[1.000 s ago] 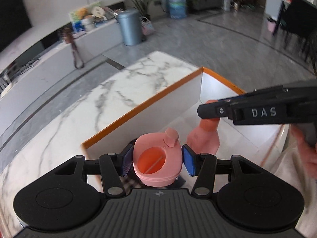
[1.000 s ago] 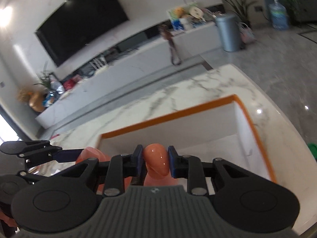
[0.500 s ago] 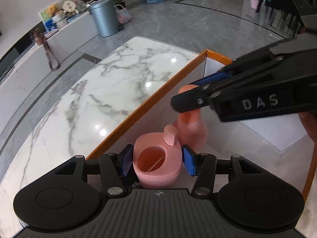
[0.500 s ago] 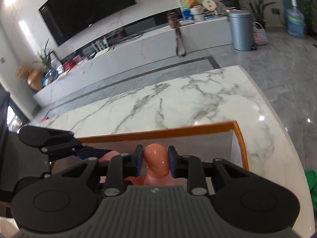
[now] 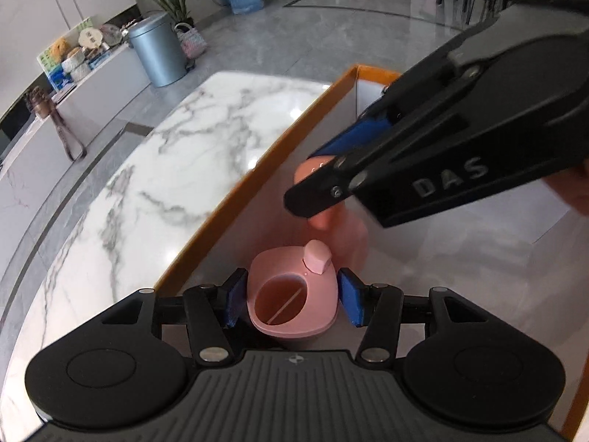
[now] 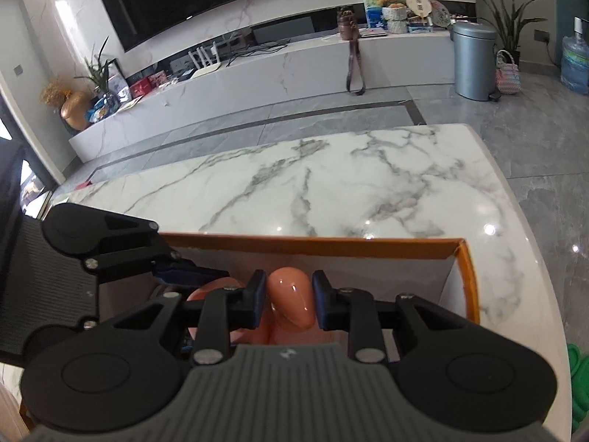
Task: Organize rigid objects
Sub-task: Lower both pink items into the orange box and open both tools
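Note:
My left gripper [image 5: 292,300] is shut on a pink cup with a lid tab [image 5: 292,294], held inside a white box with an orange rim [image 5: 279,158]. My right gripper [image 6: 289,304] is shut on the top of an orange-pink bottle [image 6: 292,300] inside the same box [image 6: 313,245]. In the left wrist view the right gripper [image 5: 324,188] crosses from the right just beyond the cup, with the bottle [image 5: 346,232] hanging blurred under it. In the right wrist view the left gripper [image 6: 173,272] shows at the left, beside the bottle.
The box sits on a white marble table [image 6: 331,184], near its right edge [image 6: 515,199]. Beyond the table are a grey floor, a metal bin [image 6: 473,60] and a long low TV cabinet [image 6: 257,73]. A green object [image 6: 578,386] lies on the floor at the right.
The right gripper with the bottle has moved closer to the cup and the box's left wall. Both grippers have sunk a little into the box. Both grips unchanged.

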A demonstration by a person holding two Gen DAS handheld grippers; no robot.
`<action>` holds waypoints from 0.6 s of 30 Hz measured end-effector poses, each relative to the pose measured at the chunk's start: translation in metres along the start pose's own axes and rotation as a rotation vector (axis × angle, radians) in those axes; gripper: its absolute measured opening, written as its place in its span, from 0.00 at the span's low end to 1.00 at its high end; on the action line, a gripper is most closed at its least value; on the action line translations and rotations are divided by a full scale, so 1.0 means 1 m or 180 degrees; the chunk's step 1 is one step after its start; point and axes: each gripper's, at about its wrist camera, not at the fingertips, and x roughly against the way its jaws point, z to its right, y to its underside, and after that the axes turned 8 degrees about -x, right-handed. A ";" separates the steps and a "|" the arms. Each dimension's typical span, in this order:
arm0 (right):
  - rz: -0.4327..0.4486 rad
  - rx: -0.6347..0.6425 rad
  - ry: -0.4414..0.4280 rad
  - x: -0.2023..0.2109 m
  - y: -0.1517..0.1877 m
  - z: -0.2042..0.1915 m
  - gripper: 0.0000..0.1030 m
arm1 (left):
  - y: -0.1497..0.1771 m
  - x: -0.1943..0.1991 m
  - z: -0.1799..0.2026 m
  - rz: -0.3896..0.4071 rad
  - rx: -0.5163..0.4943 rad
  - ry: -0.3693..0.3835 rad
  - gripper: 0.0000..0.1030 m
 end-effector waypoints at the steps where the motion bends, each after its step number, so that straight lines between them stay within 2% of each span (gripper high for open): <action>1: 0.0005 0.0024 0.0001 0.000 0.001 -0.001 0.29 | 0.000 0.000 0.000 0.0001 0.0014 -0.0014 0.63; 4: -0.0013 -0.0029 -0.0093 0.002 0.001 -0.001 0.30 | 0.001 0.001 -0.002 -0.0101 0.0089 -0.0037 0.68; 6: -0.0010 -0.0070 -0.0086 0.005 0.000 -0.002 0.39 | 0.003 0.005 -0.003 -0.0158 0.0168 -0.0125 0.74; 7: -0.0004 -0.0062 -0.0058 0.007 0.000 -0.004 0.43 | 0.004 0.007 -0.003 -0.0184 0.0231 -0.0154 0.75; 10: -0.0007 -0.0084 -0.0029 0.018 0.000 -0.005 0.45 | 0.007 0.017 -0.006 -0.0262 0.0490 -0.0185 0.75; 12: -0.0056 -0.0109 -0.0032 0.027 0.001 -0.005 0.46 | 0.009 0.024 -0.010 -0.0318 0.0706 -0.0098 0.62; 14: -0.0155 -0.0058 -0.0054 0.033 0.006 -0.007 0.46 | 0.012 0.028 -0.013 -0.0299 0.0912 0.0052 0.55; 16: -0.0324 0.0080 -0.0043 0.034 0.012 -0.012 0.46 | 0.013 0.027 -0.015 -0.0272 0.1040 0.0127 0.53; 18: -0.0489 0.0267 0.0092 0.027 0.019 -0.018 0.45 | 0.012 0.023 -0.015 -0.0292 0.1077 0.0111 0.52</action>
